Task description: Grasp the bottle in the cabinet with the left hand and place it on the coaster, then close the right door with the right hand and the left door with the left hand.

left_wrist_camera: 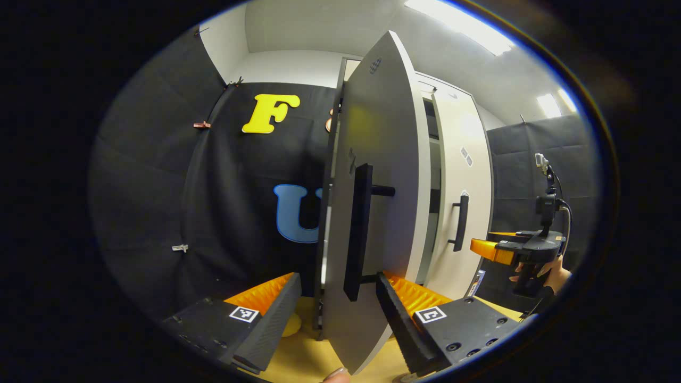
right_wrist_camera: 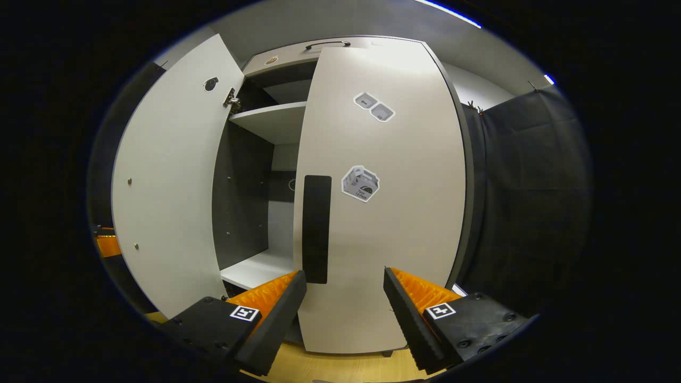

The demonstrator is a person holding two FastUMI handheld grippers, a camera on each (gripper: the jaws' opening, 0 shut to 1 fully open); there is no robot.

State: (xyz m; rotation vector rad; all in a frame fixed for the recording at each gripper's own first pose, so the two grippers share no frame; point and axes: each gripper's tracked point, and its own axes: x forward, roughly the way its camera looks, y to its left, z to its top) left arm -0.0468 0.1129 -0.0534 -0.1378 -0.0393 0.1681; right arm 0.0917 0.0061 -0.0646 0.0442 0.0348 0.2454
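The cabinet's left door (left_wrist_camera: 388, 159) stands partly open, and I see it almost edge-on in the left gripper view. My left gripper (left_wrist_camera: 338, 282) is open, with one finger on each side of the door's lower edge near its black handle (left_wrist_camera: 357, 231). The right door (right_wrist_camera: 383, 202) looks shut or nearly so. My right gripper (right_wrist_camera: 345, 274) hangs open just in front of it, below its black handle (right_wrist_camera: 316, 229). In the right gripper view the left door (right_wrist_camera: 170, 175) swings out at the left, baring the cabinet shelves (right_wrist_camera: 271, 119). A hand holds the right gripper (left_wrist_camera: 487, 244) before the right door (left_wrist_camera: 460, 175).
A wooden tabletop (left_wrist_camera: 298, 361) runs under the cabinet. Something small and yellowish (left_wrist_camera: 291, 324) lies behind my left finger. A slim object (left_wrist_camera: 477, 282) stands low by the right door; I cannot tell what it is. Black cloth walls enclose both sides.
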